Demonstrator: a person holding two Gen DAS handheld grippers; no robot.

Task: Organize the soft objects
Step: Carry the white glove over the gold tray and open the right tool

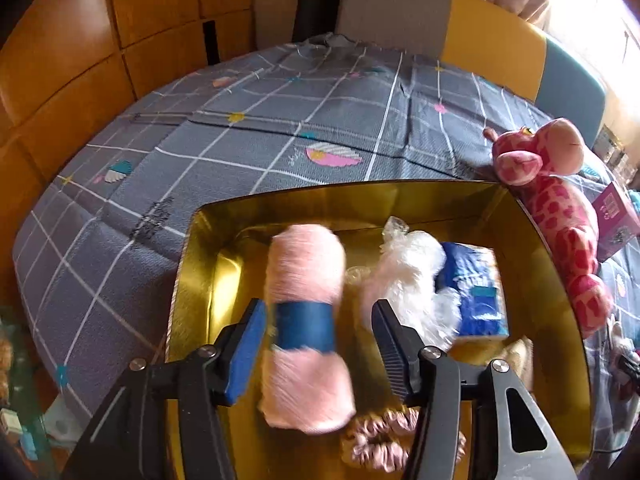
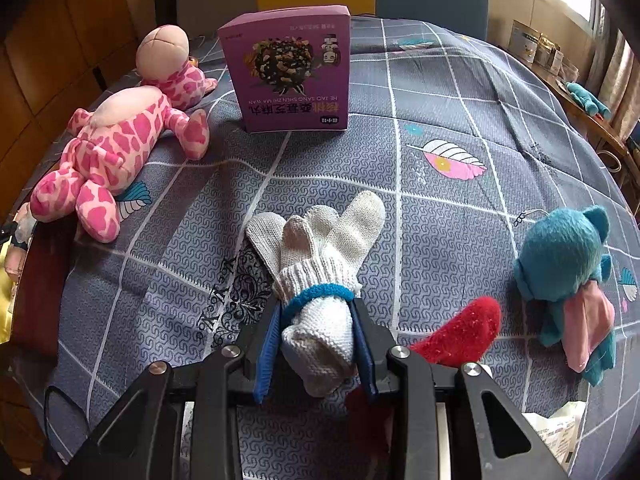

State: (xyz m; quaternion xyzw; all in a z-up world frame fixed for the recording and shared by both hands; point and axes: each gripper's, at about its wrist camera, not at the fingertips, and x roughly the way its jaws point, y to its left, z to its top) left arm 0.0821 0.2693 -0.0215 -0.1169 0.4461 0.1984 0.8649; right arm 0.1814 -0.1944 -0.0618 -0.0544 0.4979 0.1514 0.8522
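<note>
In the left wrist view my left gripper [image 1: 320,340] hangs open over a gold tin tray [image 1: 552,280]. A pink yarn roll with a blue band [image 1: 306,320] lies blurred between the jaws, touching neither clearly. In the tray are a white fluffy item in plastic [image 1: 408,276], a blue tissue pack [image 1: 480,288] and pink scrunchies [image 1: 380,440]. In the right wrist view my right gripper [image 2: 316,344] is shut on a bundled pair of white knit gloves [image 2: 320,264] with a blue band, just over the tablecloth.
A pink spotted giraffe plush [image 2: 116,148] lies at the tray's right edge [image 1: 560,216]. A purple box [image 2: 288,72] stands behind. A teal plush [image 2: 564,264] and a red soft item [image 2: 464,332] lie to the right. A grey checked cloth [image 2: 440,220] covers the table.
</note>
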